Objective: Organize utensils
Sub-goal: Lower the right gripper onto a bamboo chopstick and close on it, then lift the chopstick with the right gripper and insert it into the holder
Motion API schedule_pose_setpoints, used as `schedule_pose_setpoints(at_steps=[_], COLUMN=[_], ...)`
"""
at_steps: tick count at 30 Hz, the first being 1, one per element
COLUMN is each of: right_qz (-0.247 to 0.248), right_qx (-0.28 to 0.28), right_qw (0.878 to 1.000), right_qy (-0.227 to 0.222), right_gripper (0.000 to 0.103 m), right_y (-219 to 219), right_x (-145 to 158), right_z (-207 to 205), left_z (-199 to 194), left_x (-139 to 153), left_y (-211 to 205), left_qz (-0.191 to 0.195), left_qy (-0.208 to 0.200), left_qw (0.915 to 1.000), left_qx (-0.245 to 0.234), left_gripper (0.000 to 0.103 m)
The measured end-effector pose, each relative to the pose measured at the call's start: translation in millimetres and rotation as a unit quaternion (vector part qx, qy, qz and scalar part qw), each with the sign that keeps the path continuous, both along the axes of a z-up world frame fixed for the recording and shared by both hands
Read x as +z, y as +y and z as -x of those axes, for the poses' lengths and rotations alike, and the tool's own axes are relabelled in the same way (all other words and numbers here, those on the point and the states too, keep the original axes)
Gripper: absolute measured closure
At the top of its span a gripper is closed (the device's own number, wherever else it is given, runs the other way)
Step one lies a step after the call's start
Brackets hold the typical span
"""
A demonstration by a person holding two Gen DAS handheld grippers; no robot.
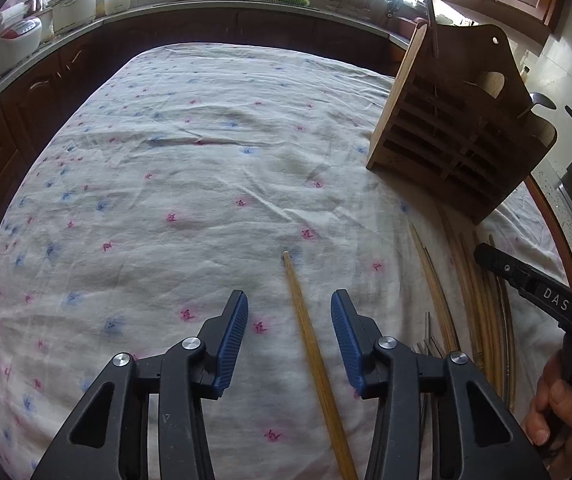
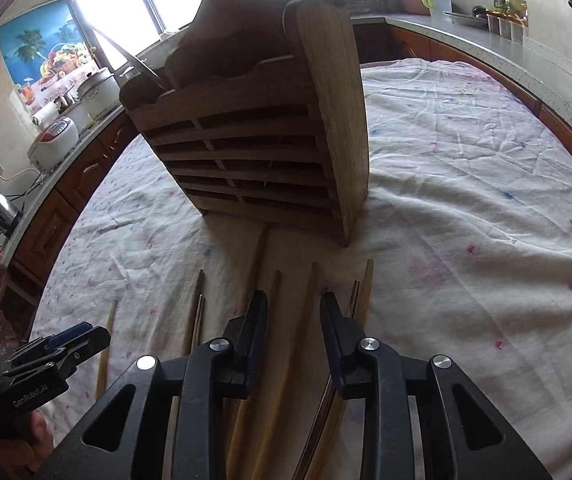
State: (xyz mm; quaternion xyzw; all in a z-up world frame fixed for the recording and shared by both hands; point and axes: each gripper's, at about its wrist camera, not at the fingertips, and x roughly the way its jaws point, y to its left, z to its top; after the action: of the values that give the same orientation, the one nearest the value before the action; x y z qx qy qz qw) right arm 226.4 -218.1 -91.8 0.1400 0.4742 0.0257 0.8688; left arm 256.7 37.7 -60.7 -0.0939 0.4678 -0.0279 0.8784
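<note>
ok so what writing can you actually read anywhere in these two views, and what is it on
"DAS": white letters on the black body of the right gripper, seen from the left wrist view.
"GenRobot.AI": pale letters on the black body of the left gripper, seen from the right wrist view.
A faint mark on the left gripper's own arm, near the bottom of the left wrist view, is too small to read.
The jars on the far counter carry nothing readable at this size.

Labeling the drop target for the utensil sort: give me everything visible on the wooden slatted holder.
The brown wooden slatted utensil holder stands upright on the white floral tablecloth, beyond the row of wooden sticks. Its front is horizontal slats with dark gaps, split by a centre divider; solid rounded side panels and a taller scalloped back board with a hole near the top. A thin dark utensil already leans out of its top. Neither gripper touches it.
</note>
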Motion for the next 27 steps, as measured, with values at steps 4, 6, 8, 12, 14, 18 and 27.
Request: schedule_pose_setpoints(at_steps=[4,6,8,12,14,18,27], right_qz=[0.025,0.032,0.034,0.050,0.061,0.070,0.002], right_qx=[0.008,0.011,0.011,0.013,0.016,0.014,0.010], right_qw=[1.000,0.999,0.999,0.999,0.998,0.997,1.000], right_qy=[0.005,0.002,-0.001,-0.002,-0.001,-0.001,-0.022], right_gripper=[0.079,0.079,0.079,0.079,0.079,0.089,0.097], right_y=[3.7,5.6,5.6,10.4,13.5,14.9,6.7], right_x=[-6.6,-6.5,-6.8,-6.2,-5.7,-5.4,17.5], right_z=[-6.3,-6.9,-6.4,-6.7,-8.0,-9.5,10.1], left_z=[-1.2,-0.7,1.5,2.6,2.9,3.5,23.1], left_x=[-3.2,-5.4,-5.5,-5.9,-6.6,-6.4,13.4], left_y=[-10.2,-14.0,-16.8,-18.7,-19.4,-17.1,2.9], left_qz=[-0.028,-0.040,-0.050,-0.060,-0.066,-0.061,0.006], left_qy=[-0.011,-0.016,-0.020,-0.026,-0.030,-0.031,-0.039], left_qw=[0.9995,0.9989,0.9984,0.9977,0.9971,0.9974,0.9990], left_qx=[-0.012,-0.015,-0.016,-0.018,-0.022,-0.023,-0.020], left_gripper=[0.064,0.067,0.074,0.084,0.091,0.096,0.100])
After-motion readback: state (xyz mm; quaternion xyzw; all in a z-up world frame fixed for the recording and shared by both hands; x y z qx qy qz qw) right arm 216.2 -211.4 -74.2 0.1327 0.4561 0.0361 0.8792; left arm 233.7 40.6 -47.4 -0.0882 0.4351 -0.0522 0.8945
